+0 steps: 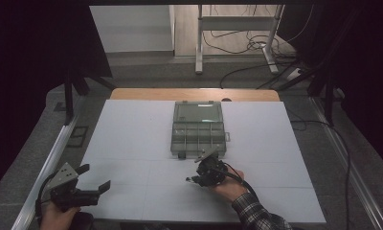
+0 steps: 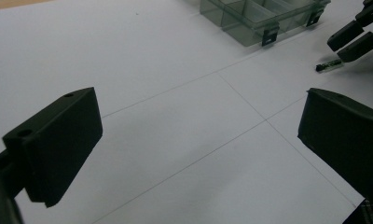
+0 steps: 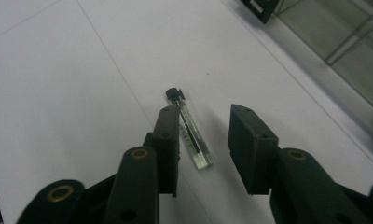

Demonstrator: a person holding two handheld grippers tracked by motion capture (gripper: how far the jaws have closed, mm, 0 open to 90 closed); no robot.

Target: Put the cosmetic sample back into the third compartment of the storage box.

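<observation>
A small glass vial (image 3: 194,137) with a black cap lies flat on the white board. My right gripper (image 3: 205,116) is lowered over it with a jaw on each side. The left pad sits against the vial's side and the right pad stands clear of it, so nothing is gripped. In the high view the right gripper (image 1: 193,178) is just in front of the clear compartment box (image 1: 199,134), whose lid is folded back. My left gripper (image 1: 95,176) rests open near the front left corner, its jaws (image 2: 198,140) wide apart over bare board. From there I see the vial (image 2: 329,65) beside the right gripper (image 2: 337,50).
The white board (image 1: 132,139) covers the table, with a wooden edge (image 1: 146,94) behind it. Black latches hang on the box's near wall (image 2: 270,36). A metal rail (image 1: 50,158) runs along the left side, and cables and a stand (image 1: 237,43) lie on the floor beyond.
</observation>
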